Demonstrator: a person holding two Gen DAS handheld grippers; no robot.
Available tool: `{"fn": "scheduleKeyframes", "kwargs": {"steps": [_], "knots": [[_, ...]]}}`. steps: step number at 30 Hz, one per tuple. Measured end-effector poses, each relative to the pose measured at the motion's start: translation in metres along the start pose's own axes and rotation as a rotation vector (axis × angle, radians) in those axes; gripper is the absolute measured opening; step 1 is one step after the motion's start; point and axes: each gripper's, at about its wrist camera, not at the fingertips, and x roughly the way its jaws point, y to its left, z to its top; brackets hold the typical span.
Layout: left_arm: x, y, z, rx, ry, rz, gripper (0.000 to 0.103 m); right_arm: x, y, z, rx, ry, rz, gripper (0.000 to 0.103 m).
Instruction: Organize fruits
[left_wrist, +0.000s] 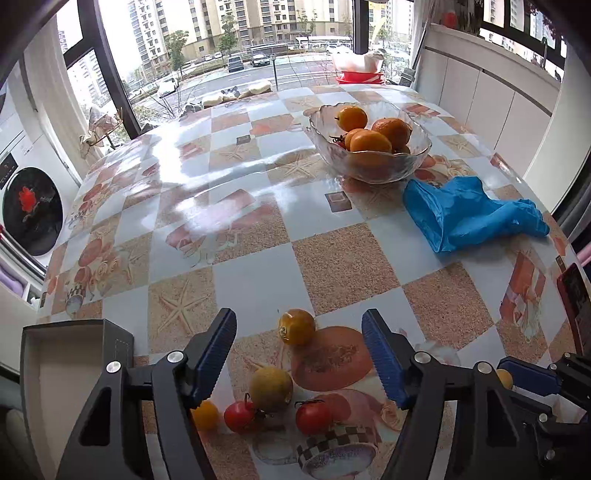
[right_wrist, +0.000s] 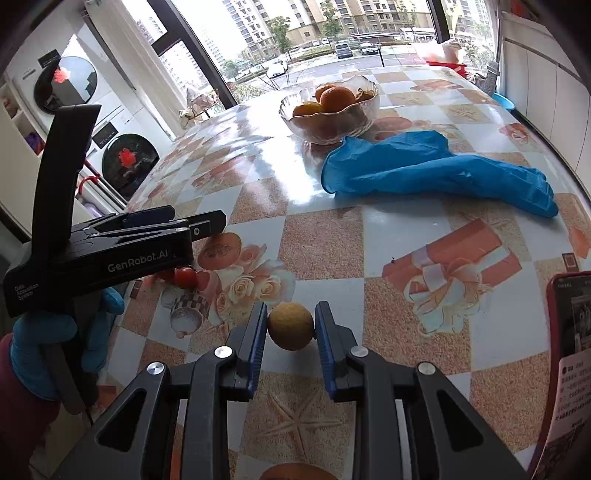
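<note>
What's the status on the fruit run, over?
Right hand-held gripper shut on a yellow fruit. Left hand-held gripper open above loose fruit. Bowl part-filled. Blue glove lies before it.

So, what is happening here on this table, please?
A person with a gripper in each hand is sorting fruit. The right gripper is shut on a small yellow fruit. The left gripper is open over loose fruit: an orange one and two small tomatoes. The glass bowl further back already holds oranges, and a blue glove lies beside it.
</note>
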Motion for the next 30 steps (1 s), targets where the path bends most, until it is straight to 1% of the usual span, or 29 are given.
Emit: {"fn": "scheduleKeyframes", "kwargs": {"steps": [1, 2, 4, 6, 9, 13, 15, 17, 20, 22, 23, 24, 25, 26, 27, 30], "knots": [[0.006, -0.003, 0.000, 0.011, 0.021, 0.006, 0.056, -0.001, -0.002, -0.002, 0.008, -0.001, 0.000, 0.029], [0.011, -0.005, 0.000, 0.019, 0.043, 0.009, 0.050, -0.002, -0.005, -0.003, 0.014, -0.002, 0.001, 0.029], [0.011, -0.006, -0.001, 0.010, 0.042, -0.019, 0.033, -0.003, -0.007, -0.006, 0.022, -0.006, 0.000, 0.029], [0.010, -0.009, 0.000, 0.009, 0.042, -0.037, 0.023, -0.004, -0.012, -0.007, 0.027, -0.007, -0.001, 0.029], [-0.001, -0.012, -0.003, -0.003, 0.005, -0.047, 0.023, -0.008, -0.012, -0.009, 0.018, -0.007, -0.017, 0.029], [-0.040, -0.021, -0.015, -0.005, -0.081, -0.060, 0.023, -0.014, -0.005, -0.020, -0.034, -0.011, -0.065, 0.029], [-0.065, -0.027, -0.035, -0.003, -0.120, -0.060, 0.023, -0.017, 0.001, -0.026, -0.072, -0.018, -0.102, 0.029], [-0.083, -0.032, -0.063, 0.006, -0.142, -0.038, 0.023, -0.020, 0.010, -0.034, -0.119, -0.029, -0.143, 0.029], [-0.093, -0.033, -0.107, -0.005, -0.132, 0.017, 0.023, -0.020, 0.024, -0.044, -0.177, -0.047, -0.194, 0.029], [-0.091, -0.027, -0.130, -0.047, -0.106, 0.034, 0.023, -0.018, 0.031, -0.048, -0.206, -0.057, -0.222, 0.029], [-0.088, -0.022, -0.138, -0.074, -0.086, 0.030, 0.023, -0.015, 0.032, -0.050, -0.211, -0.050, -0.226, 0.029], [-0.083, -0.017, -0.144, -0.103, -0.065, 0.026, 0.023, -0.011, 0.033, -0.051, -0.209, -0.042, -0.233, 0.029], [-0.080, -0.013, -0.148, -0.131, -0.056, 0.024, 0.023, -0.011, 0.035, -0.052, -0.220, -0.059, -0.247, 0.029], [-0.081, -0.009, -0.152, -0.153, -0.077, 0.004, 0.023, -0.010, 0.038, -0.052, -0.231, -0.059, -0.264, 0.029], [-0.081, -0.008, -0.153, -0.159, -0.080, -0.001, 0.023, -0.008, 0.040, -0.052, -0.237, -0.060, -0.274, 0.030], [-0.081, -0.013, -0.152, -0.133, -0.083, 0.019, 0.023, -0.005, 0.042, -0.051, -0.243, -0.071, -0.281, 0.034]]}}
